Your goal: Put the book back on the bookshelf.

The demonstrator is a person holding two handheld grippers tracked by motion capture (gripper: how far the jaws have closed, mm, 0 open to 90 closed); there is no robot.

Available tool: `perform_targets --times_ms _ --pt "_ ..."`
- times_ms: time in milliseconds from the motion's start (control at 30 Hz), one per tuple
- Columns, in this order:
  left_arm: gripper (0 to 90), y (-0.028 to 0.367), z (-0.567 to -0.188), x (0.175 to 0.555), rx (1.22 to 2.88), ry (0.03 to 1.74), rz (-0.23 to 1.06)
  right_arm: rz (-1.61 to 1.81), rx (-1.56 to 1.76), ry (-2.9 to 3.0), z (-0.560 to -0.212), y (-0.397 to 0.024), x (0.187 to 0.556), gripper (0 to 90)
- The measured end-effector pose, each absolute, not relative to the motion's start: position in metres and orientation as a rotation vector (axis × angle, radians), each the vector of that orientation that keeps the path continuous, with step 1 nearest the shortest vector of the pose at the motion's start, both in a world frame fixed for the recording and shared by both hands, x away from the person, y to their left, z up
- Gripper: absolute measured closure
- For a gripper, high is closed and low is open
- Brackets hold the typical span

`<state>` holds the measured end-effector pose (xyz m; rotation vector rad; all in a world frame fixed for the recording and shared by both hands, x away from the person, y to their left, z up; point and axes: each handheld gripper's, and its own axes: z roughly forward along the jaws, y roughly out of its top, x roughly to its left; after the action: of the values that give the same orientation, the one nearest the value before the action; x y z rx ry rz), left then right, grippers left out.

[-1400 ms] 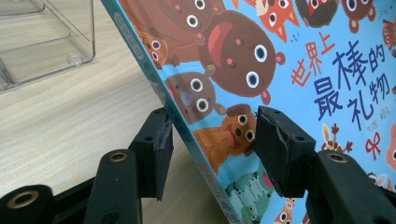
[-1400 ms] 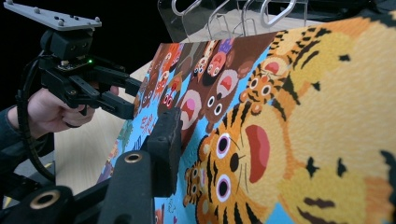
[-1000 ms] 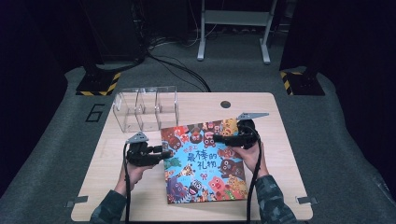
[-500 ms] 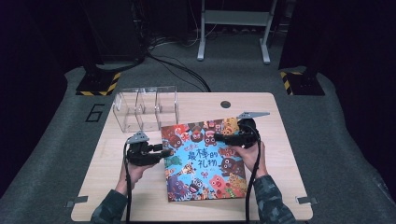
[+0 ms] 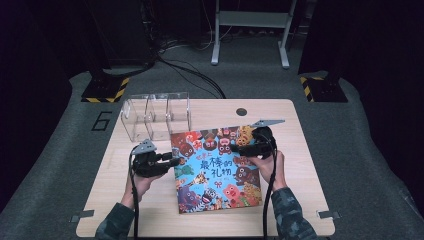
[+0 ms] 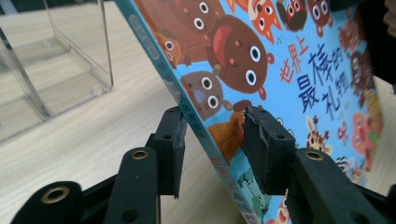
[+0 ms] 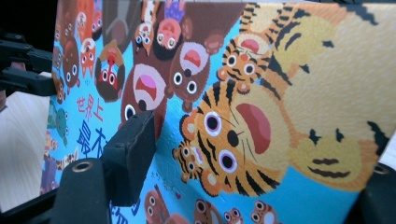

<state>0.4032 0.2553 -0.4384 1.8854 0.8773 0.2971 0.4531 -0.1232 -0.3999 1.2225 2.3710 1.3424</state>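
left gripper [image 6: 212, 140] straddles the spine edge of the picture book [image 5: 217, 170]. its jaws have just been closing, but there's daylight between the pads and the book on the one side at least, so not clamped: released, book merely between the jaws. right gripper [image 7: 243, 154] sits over the book's far right corner. its jaws have just been opening; one pad [image 7: 133, 154] lies against the cover, the other jaw is nearly off the edge of the right gripper view. reads as letting go, no pinch.

book: on the wooden table [image 5: 300, 200], in the middle, between the two hands. in the left gripper view the spine edge looks raised off the tabletop, cover tilted. in the high view it reads nearly flat, so the lift is small.

beyond it, the clear acrylic organizer [image 5: 155, 116] stands just off the book's far left corner, apart from it, compartments with nothing in them.

risks, my read:
- neither gripper has a firm hold right now. if the right lets go fully before the left bites, the raised edge drops back and the book slides on the smooth top.
- left jaws closing on a tilted glossy cover: pads could skate off the spine or grab the cover alone and fan it open.
- any push away from the person runs the book's corner into the organizer. light plastic, it'll shift or tip.
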Motion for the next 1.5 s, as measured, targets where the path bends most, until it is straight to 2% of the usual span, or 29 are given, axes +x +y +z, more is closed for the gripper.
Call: perform_targets --times_ms 767,1233,1500 --pt "62.1 0.259 -0.421 0.400 1.919 0.844 0.401 1.354 1.157 2.315 -0.389 -0.115 0.450 28.6" --pt "63.2 0.258 -0.408 0.398 1.933 0.797 0.539 1.334 1.104 2.295 -0.379 -0.110 0.450 28.8" --pt "65.0 0.261 -0.404 0.397 1.928 0.791 0.572 1.322 1.073 2.283 -0.375 -0.106 0.448 29.2"
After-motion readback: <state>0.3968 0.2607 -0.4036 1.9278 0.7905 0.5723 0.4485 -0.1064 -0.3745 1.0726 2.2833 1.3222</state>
